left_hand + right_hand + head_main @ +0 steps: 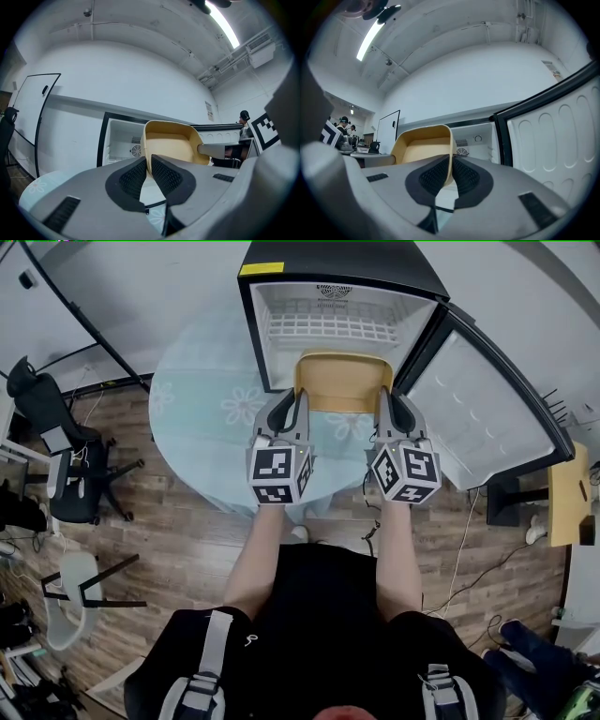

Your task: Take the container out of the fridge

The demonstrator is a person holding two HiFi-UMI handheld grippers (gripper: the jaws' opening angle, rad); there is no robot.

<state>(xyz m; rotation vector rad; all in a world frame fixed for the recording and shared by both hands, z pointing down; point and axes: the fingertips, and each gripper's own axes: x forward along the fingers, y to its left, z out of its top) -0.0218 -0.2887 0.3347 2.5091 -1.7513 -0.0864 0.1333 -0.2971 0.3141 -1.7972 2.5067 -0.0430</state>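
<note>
At upper centre, left gripper (298, 401) and right gripper (384, 401) each pinched a container (343, 381) wall at the fridge (337, 261) mouth, seemingly mid-removal; a level pull clear looked due.

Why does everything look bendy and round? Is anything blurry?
Both gripper views are fisheye, with black corners; in the right gripper view the fridge door curves. Left gripper view: the ceiling light glares, the near jaws look soft, the container sharp. Head view: the edges bend, the fridge is evenly lit.

Office-like lab, swivel chairs (58, 444), whiteboard (33, 119), cables (463, 559) across wood floor (187, 521)
</note>
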